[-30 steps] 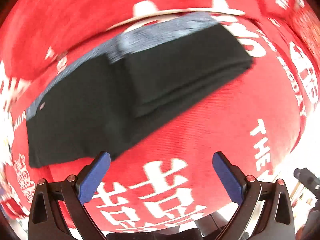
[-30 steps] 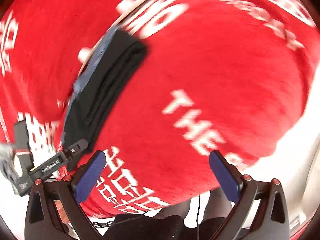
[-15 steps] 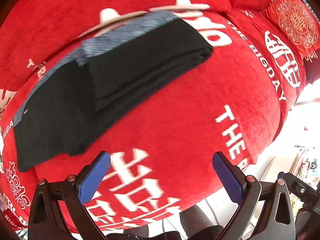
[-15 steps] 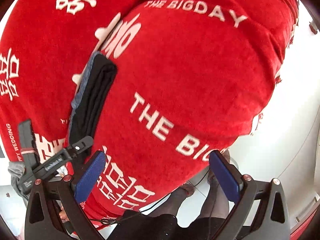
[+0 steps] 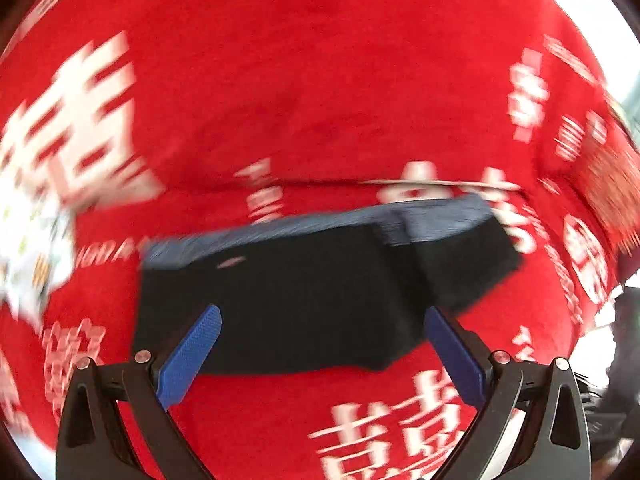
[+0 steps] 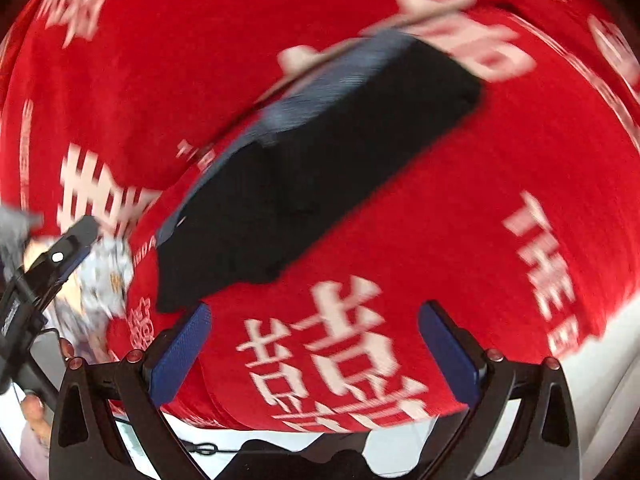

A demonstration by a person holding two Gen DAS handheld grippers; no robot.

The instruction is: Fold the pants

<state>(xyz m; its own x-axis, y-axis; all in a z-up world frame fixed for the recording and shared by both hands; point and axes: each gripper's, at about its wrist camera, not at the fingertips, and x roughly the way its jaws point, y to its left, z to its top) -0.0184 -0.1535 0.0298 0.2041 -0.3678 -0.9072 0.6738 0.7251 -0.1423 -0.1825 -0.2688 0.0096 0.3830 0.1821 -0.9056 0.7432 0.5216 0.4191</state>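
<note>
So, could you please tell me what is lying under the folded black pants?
The folded black pants lie on a red blanket with white lettering, which shows all around them. Whatever print or surface sits directly beneath the pants is covered.

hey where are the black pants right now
The folded black pants lie on the red printed blanket, dead ahead of the open left gripper; in the right wrist view they sit ahead and left.
</note>
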